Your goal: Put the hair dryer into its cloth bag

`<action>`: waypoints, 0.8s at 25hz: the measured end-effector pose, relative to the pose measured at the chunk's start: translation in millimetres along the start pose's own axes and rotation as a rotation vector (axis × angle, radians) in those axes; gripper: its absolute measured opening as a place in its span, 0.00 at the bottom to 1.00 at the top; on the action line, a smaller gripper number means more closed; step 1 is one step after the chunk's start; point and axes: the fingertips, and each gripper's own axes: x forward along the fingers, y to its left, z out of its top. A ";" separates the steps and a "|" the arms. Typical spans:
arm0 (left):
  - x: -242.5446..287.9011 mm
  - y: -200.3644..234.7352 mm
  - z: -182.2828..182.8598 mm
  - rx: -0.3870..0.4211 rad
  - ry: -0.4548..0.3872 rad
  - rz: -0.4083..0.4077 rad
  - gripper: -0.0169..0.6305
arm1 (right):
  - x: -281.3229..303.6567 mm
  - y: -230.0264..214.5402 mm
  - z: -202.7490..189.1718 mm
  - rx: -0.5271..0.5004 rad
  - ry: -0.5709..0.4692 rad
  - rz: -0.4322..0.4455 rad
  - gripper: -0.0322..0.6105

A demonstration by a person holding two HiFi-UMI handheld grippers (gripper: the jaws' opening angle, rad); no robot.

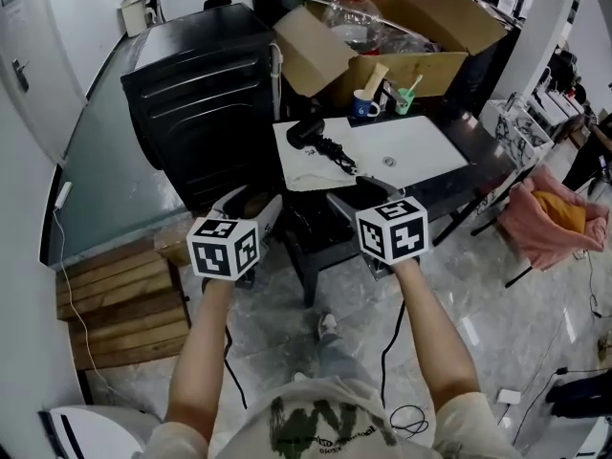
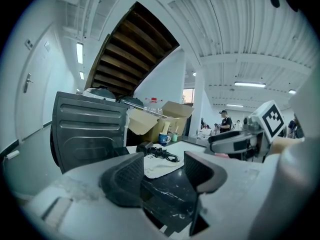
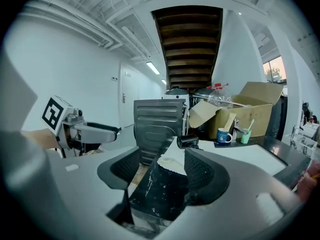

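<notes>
A black hair dryer [image 1: 306, 132] lies on the dark table [image 1: 449, 175], its coiled cord [image 1: 337, 153] trailing toward me. It rests on a white cloth bag [image 1: 304, 168] spread flat. Both grippers hover short of the table's near edge. My left gripper [image 1: 251, 205] is open and empty; its own view shows the dryer [image 2: 146, 147] and bag [image 2: 161, 166] beyond its jaws [image 2: 164, 171]. My right gripper [image 1: 364, 192] is open and empty too, with the dryer [image 3: 189, 141] and bag [image 3: 172, 162] ahead of its jaws [image 3: 162, 171].
A black ribbed appliance [image 1: 201, 94] stands left of the table. Behind it are an open cardboard box [image 1: 426, 36], a plastic bottle [image 1: 352, 17], a blue mug [image 1: 364, 106] and a green cup [image 1: 404, 100]. A wooden pallet [image 1: 120, 304] lies lower left, pink cloth [image 1: 550, 220] right.
</notes>
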 end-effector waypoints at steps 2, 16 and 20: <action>8.2 1.6 -1.2 -0.001 0.004 0.000 0.43 | 7.4 -8.4 -0.3 -0.003 0.011 0.003 0.47; 117.0 21.4 7.0 0.004 0.041 0.014 0.43 | 94.7 -91.4 -1.2 -0.025 0.103 0.068 0.50; 148.4 32.6 11.3 0.006 0.055 0.030 0.43 | 126.2 -112.1 1.5 -0.026 0.129 0.097 0.50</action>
